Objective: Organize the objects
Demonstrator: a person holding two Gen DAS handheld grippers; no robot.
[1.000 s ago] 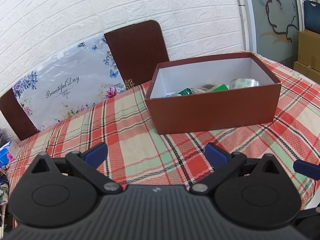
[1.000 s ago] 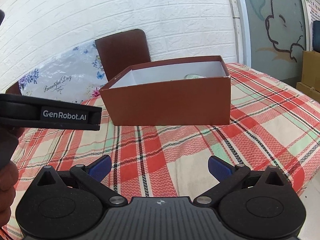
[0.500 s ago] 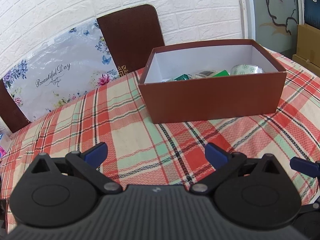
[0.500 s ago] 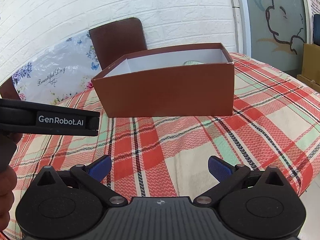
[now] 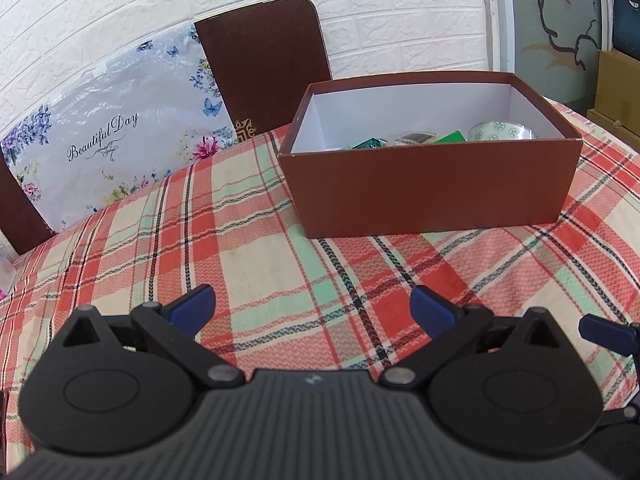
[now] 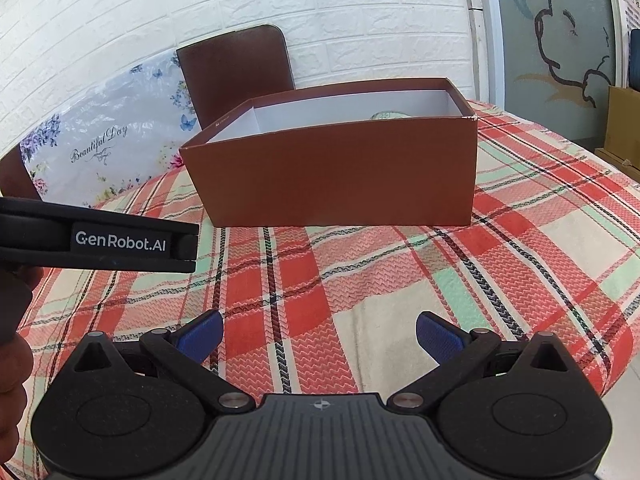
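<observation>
A brown cardboard box (image 5: 432, 192) with a white inside stands on the plaid tablecloth; it also shows in the right wrist view (image 6: 340, 176). Inside lie a roll of clear patterned tape (image 5: 502, 132), green packets (image 5: 450, 138) and a small labelled item (image 5: 414, 138). My left gripper (image 5: 312, 308) is open and empty, above the cloth short of the box. My right gripper (image 6: 318, 334) is open and empty, also short of the box. The left gripper's side (image 6: 120, 242) crosses the right wrist view at the left.
The plaid tablecloth (image 5: 248, 256) covers the table, whose edge falls away at the right (image 6: 612, 344). A brown chair back (image 5: 264, 64) and a floral plastic bag (image 5: 104, 140) stand behind the table. Cardboard boxes (image 5: 618, 92) are at far right.
Both grippers have dipped slightly and drawn a little closer to the box, which sits lower and larger in view. Jaws stay open and empty.
</observation>
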